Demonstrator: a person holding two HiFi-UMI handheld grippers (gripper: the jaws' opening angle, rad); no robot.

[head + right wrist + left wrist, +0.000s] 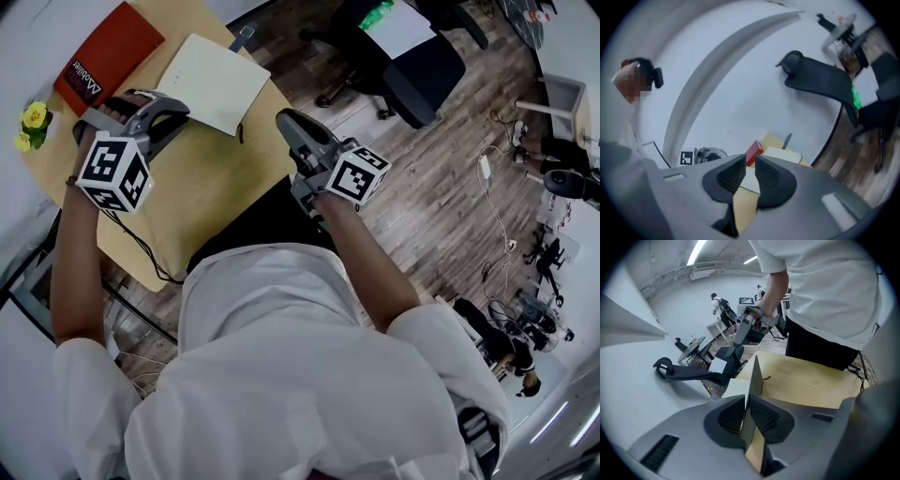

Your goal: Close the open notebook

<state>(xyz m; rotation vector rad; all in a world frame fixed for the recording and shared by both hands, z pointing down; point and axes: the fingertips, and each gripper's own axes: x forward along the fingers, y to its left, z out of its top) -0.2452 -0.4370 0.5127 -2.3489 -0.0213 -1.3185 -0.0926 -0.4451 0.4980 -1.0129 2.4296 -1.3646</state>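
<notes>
Now, the biggest thing under you is the round wooden table [202,187]; both claws work at its far side, and it shows tan below the pads of each. A black office chair [422,70] stands on the plank floor beyond and to the right of your right claw, well apart from it.

The notebook [211,80] lies open with its cream pages up, directly ahead of your left gripper [180,106] and ahead-left of your right gripper [283,117]. Your left claw [747,404] is clamped on 1 thin leaf or cover of that notebook [754,380]. The leaf sits edge-on between the 2 ribbed pads and runs straight away from them, with a pale page showing just to its left.

Your right claw [750,159] holds nothing. Its 2 pads stand all but together, with only a narrow slit between them, and the notebook [783,154] lies past their tips without touching them. This claw sits at the table's edge, near your body.

A red book [108,56] lies beyond your left claw and to its left, near but apart from the notebook. From the right claw it shows just past the tips [753,152].

Some yellow flowers [33,122] sit at the table's rim, left of your left hand.
</notes>
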